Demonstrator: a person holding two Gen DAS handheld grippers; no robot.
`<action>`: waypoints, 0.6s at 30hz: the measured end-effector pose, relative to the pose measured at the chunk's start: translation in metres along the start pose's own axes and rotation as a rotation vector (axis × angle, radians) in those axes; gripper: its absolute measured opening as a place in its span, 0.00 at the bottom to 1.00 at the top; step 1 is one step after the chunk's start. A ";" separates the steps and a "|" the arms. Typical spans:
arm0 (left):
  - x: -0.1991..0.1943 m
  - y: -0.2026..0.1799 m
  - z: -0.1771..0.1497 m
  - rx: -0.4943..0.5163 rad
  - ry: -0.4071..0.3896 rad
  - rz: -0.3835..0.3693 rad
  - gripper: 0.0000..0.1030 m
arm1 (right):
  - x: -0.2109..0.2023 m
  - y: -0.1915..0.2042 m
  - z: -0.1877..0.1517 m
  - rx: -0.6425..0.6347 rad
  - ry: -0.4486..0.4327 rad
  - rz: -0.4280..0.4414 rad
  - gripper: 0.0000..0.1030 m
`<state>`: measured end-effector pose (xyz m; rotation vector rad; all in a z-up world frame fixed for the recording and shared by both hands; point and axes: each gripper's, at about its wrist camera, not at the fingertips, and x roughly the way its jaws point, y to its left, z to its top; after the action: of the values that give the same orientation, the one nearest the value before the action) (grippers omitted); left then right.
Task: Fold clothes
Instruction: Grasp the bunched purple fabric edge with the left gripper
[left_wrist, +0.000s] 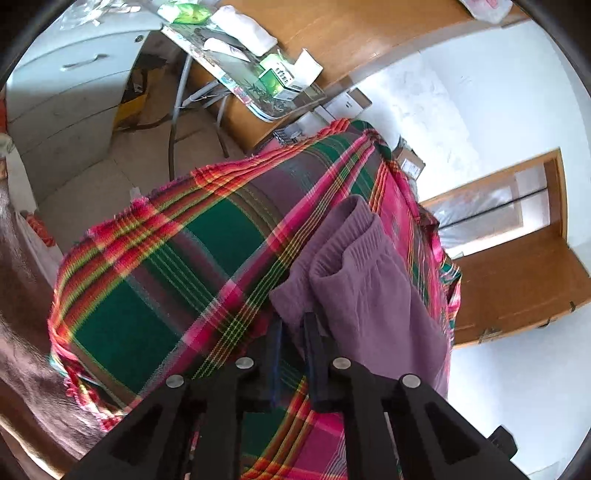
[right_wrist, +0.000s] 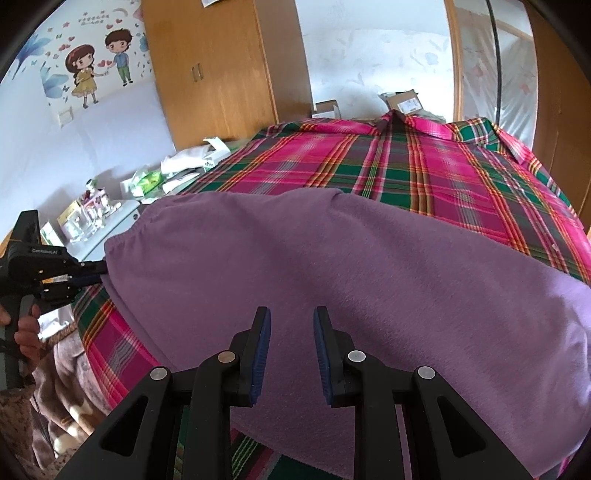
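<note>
Left gripper: black two-finger tool, blue-lined fingers drawn narrow, with the edge of the soft purple fleece garment caught between them near its gathered elastic waistband. From the right wrist view the same left gripper shows side-on at the garment's left edge, fingertips reaching the cloth at the waistband corner; a hand grips its handle below. Right gripper: fingers set apart, nothing between the blue pads, poised just above the broad middle of the purple garment; contact with the cloth cannot be told. The garment lies spread flat across a pink, green and red plaid cloth covering the work surface, its length running from the waistband at the left to the far right of the view. In the left wrist view the plaid cloth drapes over the surface edge, fringe showing. Beyond: a folding table with a printed top carrying a green-and-white carton and white packets; a wooden wardrobe; a cartoon wall sticker of two children; cardboard boxes past the far edge of the plaid.
</note>
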<state>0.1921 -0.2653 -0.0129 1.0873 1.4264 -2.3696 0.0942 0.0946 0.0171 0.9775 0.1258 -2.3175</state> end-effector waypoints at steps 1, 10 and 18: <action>-0.005 -0.001 0.001 0.012 -0.017 0.008 0.13 | -0.001 -0.001 0.001 0.003 -0.001 0.002 0.24; -0.004 -0.058 0.035 0.225 -0.046 -0.008 0.25 | -0.005 -0.007 0.011 0.029 -0.013 0.015 0.24; 0.059 -0.102 0.077 0.330 0.084 0.075 0.28 | -0.004 -0.014 0.018 0.053 -0.017 0.006 0.24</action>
<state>0.0615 -0.2620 0.0406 1.3048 1.0169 -2.5915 0.0771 0.1022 0.0307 0.9820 0.0545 -2.3336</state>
